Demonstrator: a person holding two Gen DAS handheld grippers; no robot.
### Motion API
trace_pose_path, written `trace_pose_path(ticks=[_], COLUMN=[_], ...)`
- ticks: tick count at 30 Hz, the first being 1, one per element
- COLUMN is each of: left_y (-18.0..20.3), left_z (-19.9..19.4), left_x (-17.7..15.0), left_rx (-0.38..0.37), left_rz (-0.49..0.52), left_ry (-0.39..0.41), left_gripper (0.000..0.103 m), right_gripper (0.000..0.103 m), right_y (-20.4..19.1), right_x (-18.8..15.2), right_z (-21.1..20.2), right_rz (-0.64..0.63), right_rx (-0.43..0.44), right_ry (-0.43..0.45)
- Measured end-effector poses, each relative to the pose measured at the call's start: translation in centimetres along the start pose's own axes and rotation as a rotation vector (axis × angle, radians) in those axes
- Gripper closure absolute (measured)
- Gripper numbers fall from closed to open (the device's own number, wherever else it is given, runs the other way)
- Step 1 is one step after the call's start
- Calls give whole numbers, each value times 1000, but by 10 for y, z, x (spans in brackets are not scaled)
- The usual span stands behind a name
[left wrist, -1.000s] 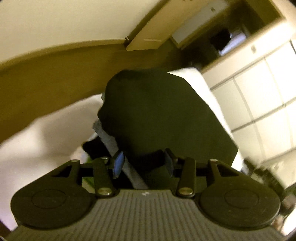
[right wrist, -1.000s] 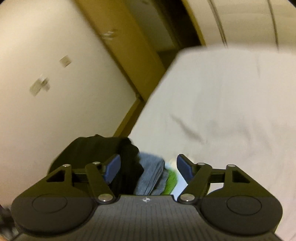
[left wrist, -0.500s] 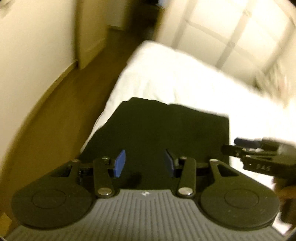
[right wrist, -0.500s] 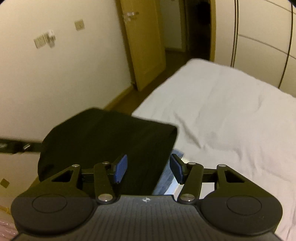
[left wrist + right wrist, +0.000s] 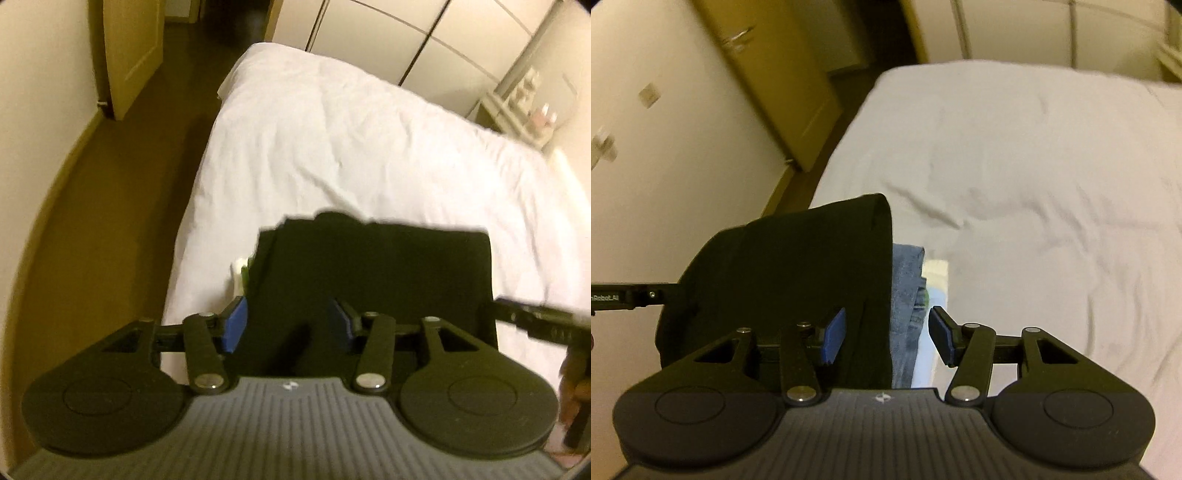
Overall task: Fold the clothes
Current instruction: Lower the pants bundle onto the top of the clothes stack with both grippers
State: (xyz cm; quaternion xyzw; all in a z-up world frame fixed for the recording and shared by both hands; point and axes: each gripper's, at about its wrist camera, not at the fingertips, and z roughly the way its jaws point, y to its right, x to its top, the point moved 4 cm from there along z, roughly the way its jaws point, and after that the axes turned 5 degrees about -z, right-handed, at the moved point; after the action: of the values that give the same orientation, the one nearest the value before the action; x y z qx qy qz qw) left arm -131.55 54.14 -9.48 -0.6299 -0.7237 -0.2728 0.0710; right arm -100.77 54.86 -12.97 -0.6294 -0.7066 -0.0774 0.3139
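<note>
Both grippers are open. A black garment (image 5: 373,280) lies ahead of the left gripper (image 5: 286,325) on the white bed (image 5: 351,140). Only the right gripper (image 5: 886,334) view shows blue jeans (image 5: 905,295) beside the garment and partial lettering "nRobot.AI".

White bed (image 5: 351,147) carries folded black garment (image 5: 369,277) atop jeans (image 5: 905,295).

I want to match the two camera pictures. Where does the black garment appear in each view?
Left wrist view: the black garment fills the lower centre, just ahead of the left gripper, on the white bed.
Right wrist view: it is lower left of centre, beside folded blue jeans.
Shared landmark: the wooden door beyond the bed's far corner.
</note>
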Motion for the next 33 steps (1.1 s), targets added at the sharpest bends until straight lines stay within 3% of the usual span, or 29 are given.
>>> trace_pose_path(ticks=[2, 7, 9, 10, 11, 12, 14, 16, 20, 21, 24, 26, 29, 32, 33], left_y=[-9, -22, -24, -24, -23, -23, -16, -8, 0, 1, -1, -7, -14, -1, 11], left_z=[9, 36, 50, 54, 57, 60, 59, 51, 43, 50, 81, 85, 64, 30, 24], left_x=[13, 31, 35, 37, 39, 41, 46, 51, 61, 61, 51, 46, 51, 54, 52], left_rx=[-47, -130, -161, -171, -180, -189, -190, -206, -233, -210, -133, -98, -46, 17, -4], left_rz=[-17, -72, -89, -97, -106, -114, -68, -34, -20, -13, -12, -40, -102, -52, -12], left_ry=[-20, -82, -98, -97, -96, -95, -59, -1, 87, 68, -14, 1, 81, 194, 203], left_gripper=[47, 48, 59, 78, 88, 90, 94, 95, 95, 96, 94, 84, 88, 88, 88], right_gripper=[50, 48, 48, 49, 69, 80, 91, 92, 92, 92, 91, 85, 69, 63, 65], right_y=[1, -3, -2, -3, -5, -4, 3, 4, 5, 10, 31, 41, 53, 53, 47], right_x=[3, 21, 32, 38, 41, 41, 33, 33, 37, 37, 31, 28, 26, 32, 34], right_z=[-5, -2, 13, 21, 28, 28, 13, 8, -24, -24, 15, 25, 28, 4, -6], right_rz=[40, 60, 67, 64, 52, 31, 21, 21, 11, 29, 61, 99, 131, 84, 47], right_rx=[1, -14, -19, -24, -7, 20, 48, 79, 118, 109, 34, 25, -1, -101, -120], right_ry=[36, 115, 119, 118, 113, 99, 115, 147, 273, 279, 131, 104, 95, 172, 214])
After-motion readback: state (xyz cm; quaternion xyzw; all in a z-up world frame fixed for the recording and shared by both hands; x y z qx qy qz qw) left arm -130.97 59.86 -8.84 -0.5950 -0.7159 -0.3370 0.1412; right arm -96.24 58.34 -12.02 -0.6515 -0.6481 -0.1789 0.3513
